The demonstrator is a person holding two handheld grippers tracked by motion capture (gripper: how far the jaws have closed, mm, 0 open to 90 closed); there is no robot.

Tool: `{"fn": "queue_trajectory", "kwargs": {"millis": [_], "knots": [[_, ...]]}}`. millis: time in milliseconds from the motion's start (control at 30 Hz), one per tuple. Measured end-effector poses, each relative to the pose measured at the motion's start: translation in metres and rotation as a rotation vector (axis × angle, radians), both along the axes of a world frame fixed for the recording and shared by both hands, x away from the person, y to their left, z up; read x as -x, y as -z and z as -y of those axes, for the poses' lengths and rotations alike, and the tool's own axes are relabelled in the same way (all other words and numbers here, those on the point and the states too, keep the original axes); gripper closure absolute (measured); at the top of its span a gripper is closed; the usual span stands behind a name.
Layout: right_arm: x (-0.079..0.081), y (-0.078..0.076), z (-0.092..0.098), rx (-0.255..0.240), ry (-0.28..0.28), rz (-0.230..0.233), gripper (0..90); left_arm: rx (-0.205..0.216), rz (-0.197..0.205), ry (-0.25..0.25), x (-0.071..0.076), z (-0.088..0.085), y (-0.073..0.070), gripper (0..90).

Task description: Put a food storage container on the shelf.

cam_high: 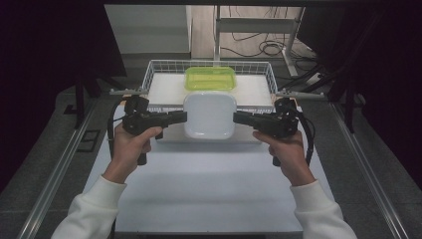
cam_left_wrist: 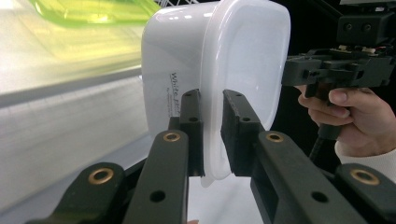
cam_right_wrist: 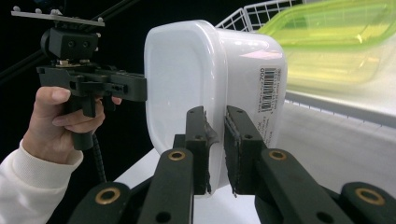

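Both grippers, left gripper (cam_left_wrist: pixel 212 135) and right gripper (cam_right_wrist: pixel 215 149), pinch the white container's (cam_high: pixel 209 114) opposite rims between their jaws (upside down).

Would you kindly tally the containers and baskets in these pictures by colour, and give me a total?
White plastic container, held at its rim by the left claw and the right claw: 1
Green translucent container: 1
White wire basket: 1
Total: 3
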State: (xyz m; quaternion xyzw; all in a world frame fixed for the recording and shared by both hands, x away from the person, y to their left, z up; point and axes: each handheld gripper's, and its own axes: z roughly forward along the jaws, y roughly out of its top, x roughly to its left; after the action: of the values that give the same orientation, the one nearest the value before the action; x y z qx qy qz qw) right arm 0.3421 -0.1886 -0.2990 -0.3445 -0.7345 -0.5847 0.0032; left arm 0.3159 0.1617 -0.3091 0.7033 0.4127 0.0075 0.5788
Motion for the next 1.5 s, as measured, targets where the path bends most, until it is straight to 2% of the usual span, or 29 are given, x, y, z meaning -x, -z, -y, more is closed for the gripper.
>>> {"fn": "queue_trajectory", "kwargs": {"millis": [167, 433, 633, 900, 1000, 1067, 1233, 1433, 1500], "knots": [[-0.006, -0.01, -0.001, -0.01, -0.003, 0.005, 79.8, -0.001, 0.011, -0.001, -0.006, -0.002, -0.011, 78.8], [-0.024, -0.02, -0.001, -0.033, -0.004, -0.005, 80.0, -0.01, 0.007, -0.003, -0.024, -0.002, -0.029, 78.9], [-0.042, -0.034, -0.001, -0.034, -0.007, -0.017, 80.1, 0.011, -0.013, 0.005, -0.046, -0.004, -0.039, 78.9], [-0.073, -0.05, -0.002, -0.033, -0.002, -0.044, 80.1, 0.001, -0.03, -0.004, -0.076, -0.004, -0.056, 78.9], [-0.088, -0.054, -0.002, -0.037, -0.001, -0.071, 80.1, 0.006, -0.056, -0.015, -0.092, -0.005, -0.06, 78.8], [-0.099, -0.055, -0.003, -0.038, 0.0, -0.089, 80.1, 0.01, -0.064, -0.023, -0.1, -0.005, -0.06, 78.8], [-0.122, -0.053, -0.008, -0.032, -0.001, -0.124, 80.1, 0.036, -0.114, -0.045, -0.121, -0.009, -0.052, 78.7], [-0.139, -0.043, -0.012, -0.033, 0.008, -0.164, 80.1, 0.037, -0.143, -0.063, -0.132, -0.01, -0.044, 78.6], [-0.143, -0.041, -0.011, -0.049, 0.014, -0.18, 80.1, 0.049, -0.155, -0.063, -0.135, -0.009, -0.042, 78.6]]}}
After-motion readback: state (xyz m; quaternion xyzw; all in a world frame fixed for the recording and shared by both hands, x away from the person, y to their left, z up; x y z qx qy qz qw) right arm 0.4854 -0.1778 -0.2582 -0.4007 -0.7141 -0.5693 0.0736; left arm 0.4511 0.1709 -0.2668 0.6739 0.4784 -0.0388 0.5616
